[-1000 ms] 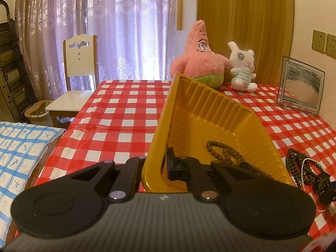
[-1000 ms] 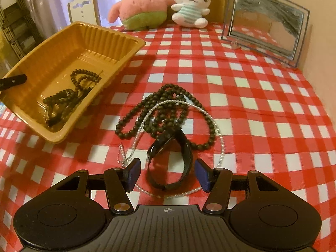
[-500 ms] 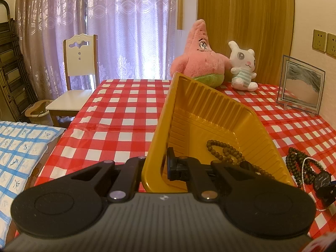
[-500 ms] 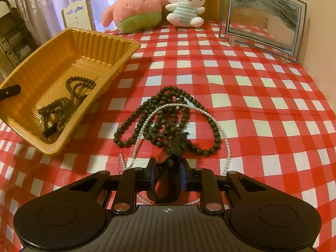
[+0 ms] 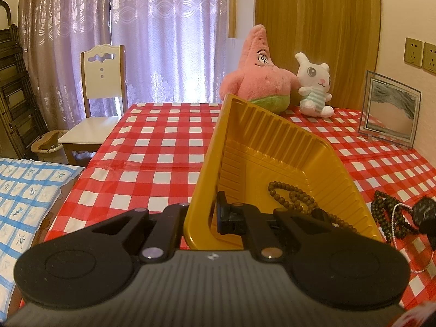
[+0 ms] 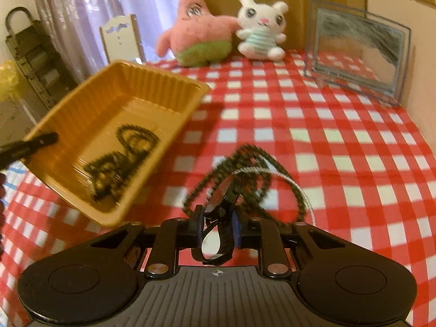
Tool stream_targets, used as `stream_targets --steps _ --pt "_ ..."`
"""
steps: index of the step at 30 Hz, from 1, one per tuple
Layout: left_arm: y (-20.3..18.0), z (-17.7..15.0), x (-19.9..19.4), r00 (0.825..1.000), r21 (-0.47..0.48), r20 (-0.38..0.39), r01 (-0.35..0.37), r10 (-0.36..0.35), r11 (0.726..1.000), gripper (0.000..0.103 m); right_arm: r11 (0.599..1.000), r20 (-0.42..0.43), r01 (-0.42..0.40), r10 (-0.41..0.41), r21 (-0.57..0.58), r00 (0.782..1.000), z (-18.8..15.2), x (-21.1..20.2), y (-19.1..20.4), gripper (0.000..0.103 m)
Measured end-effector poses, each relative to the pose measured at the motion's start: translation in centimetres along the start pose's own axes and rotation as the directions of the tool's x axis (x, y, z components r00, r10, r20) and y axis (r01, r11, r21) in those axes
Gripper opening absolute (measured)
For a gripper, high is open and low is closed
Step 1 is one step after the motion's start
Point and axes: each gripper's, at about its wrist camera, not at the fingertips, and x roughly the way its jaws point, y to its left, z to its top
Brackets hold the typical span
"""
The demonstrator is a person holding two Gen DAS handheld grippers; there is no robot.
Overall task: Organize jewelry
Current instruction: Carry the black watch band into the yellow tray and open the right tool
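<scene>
My left gripper is shut on the near rim of the yellow plastic tray and holds it tilted up. A brown bead strand lies inside the tray. My right gripper is shut on a black wristwatch and holds it lifted above the table. A dark bead necklace and a thin pearl strand lie on the cloth just past the watch. The tray also shows at the left of the right wrist view, with dark beads in it.
A red checked tablecloth covers the table. A pink starfish plush, a white bunny plush and a framed sand picture stand at the back. A chair and a blue checked bed are off the left edge.
My right gripper closed on the black wristwatch and lifted it off the cloth, swinging left toward the tray. My left gripper kept its hold on the tilted tray.
</scene>
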Motion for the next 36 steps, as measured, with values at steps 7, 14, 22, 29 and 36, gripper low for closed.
stream_targets --steps 7,14,22,29,36 --pt "-0.1 0.0 0.1 1.0 0.003 -0.003 0.002 -0.002 1.0 0.006 0.993 0.034 -0.115 0.116 -0.037 0.993 2.7 1.0 3.4 0.021" --pt "-0.2 -0.1 0.2 1.0 -0.001 -0.003 0.006 -0.006 1.0 0.006 0.953 0.037 -0.299 0.301 -0.051 0.953 4.6 4.5 8.2 0.021" --pt "-0.1 0.0 0.4 1.0 -0.005 -0.011 0.011 -0.011 1.0 0.006 0.923 0.001 -0.385 0.385 -0.018 0.923 4.6 8.8 11.4 0.013" --pt "0.2 -0.2 0.6 1.0 -0.014 -0.028 0.01 -0.01 1.0 0.006 0.918 0.006 -0.397 0.397 0.019 0.918 5.5 9.9 11.1 0.001" --pt "0.3 -0.3 0.8 1.0 -0.025 -0.028 0.013 -0.014 1.0 0.006 0.943 -0.003 -0.334 0.334 -0.013 0.943 5.1 7.7 8.9 0.005"
